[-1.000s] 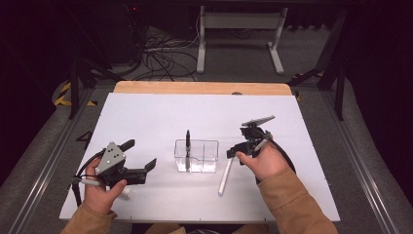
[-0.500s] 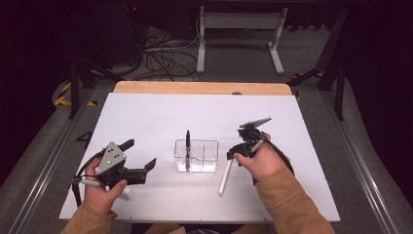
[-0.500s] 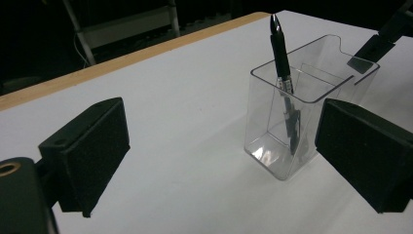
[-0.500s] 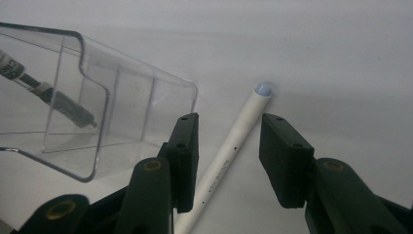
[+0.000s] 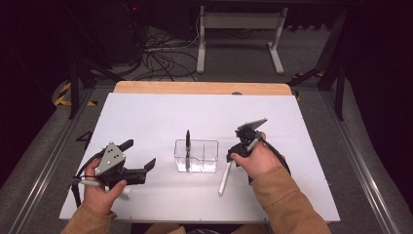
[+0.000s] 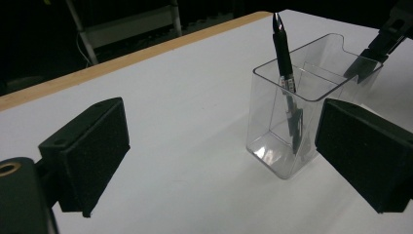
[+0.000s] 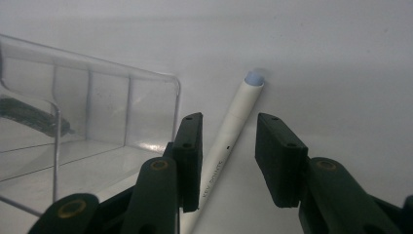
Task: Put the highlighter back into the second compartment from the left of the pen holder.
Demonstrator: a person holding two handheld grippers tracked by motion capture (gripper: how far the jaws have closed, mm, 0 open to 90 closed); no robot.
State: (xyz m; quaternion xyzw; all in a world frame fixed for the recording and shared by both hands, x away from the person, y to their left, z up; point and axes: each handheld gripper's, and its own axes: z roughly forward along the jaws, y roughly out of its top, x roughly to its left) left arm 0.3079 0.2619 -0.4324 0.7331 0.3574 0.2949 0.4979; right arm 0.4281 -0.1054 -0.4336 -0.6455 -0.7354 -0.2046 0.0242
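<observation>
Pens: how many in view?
2, perhaps more. A black pen stands in the clear holder. A white pen lies on the table between the right gripper fingers.

One clear organizer (image 5: 196, 156) mid-table, divided into compartments. One black pen (image 5: 187, 141) upright in its left compartment. One white pen (image 5: 225, 178) flat on the table (image 5: 160, 112), just beside the organizer's right wall. Two grippers: left gripper (image 5: 139, 156), right gripper (image 5: 237, 146).

Clear box (image 5: 196, 156) mid-frame between both grippers, white pen (image 5: 224, 179) just right of it, bare table (image 5: 160, 117) across upper frame
</observation>
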